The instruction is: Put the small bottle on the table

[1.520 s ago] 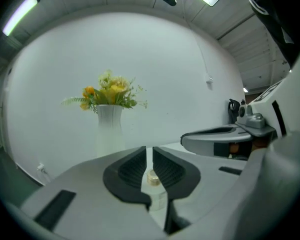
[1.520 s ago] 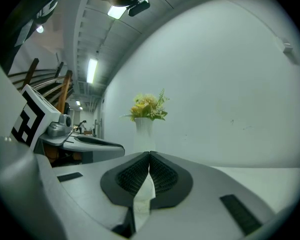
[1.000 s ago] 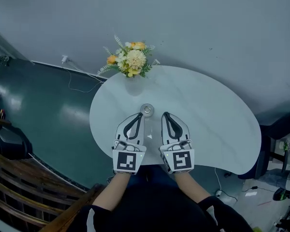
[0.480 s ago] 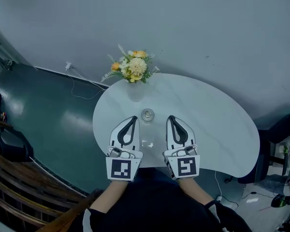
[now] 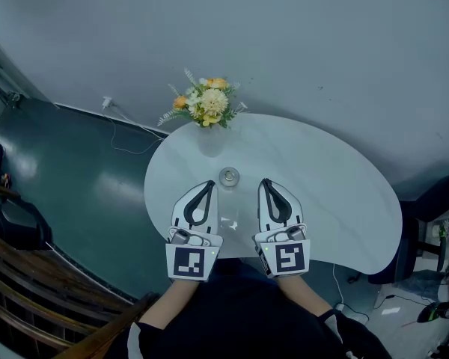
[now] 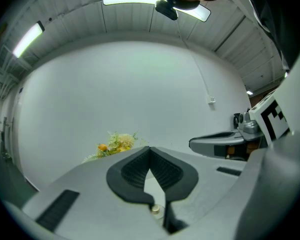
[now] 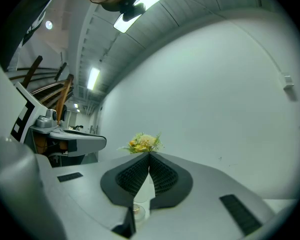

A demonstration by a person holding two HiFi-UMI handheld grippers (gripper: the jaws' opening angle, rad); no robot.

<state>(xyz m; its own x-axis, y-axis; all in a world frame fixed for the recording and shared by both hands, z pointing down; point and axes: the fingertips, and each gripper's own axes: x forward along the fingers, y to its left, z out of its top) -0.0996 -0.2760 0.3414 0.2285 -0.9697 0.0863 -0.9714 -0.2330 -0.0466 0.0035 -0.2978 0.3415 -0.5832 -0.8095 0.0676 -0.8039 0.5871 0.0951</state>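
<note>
The small bottle, clear with a round metallic top, stands upright on the white table, seen from above. My left gripper lies just left of it and my right gripper just right of it, both apart from it. Both have their jaws together and hold nothing. Through the gap behind the closed tips, the bottle shows low in the left gripper view and the bottle shows low in the right gripper view.
A vase of yellow and white flowers stands at the table's far edge behind the bottle. A cable runs over the green floor at left. A wooden railing is at lower left.
Since a second ago both grippers have drawn back toward me and spread a little apart, away from the bottle. In the last half second almost nothing has moved.
</note>
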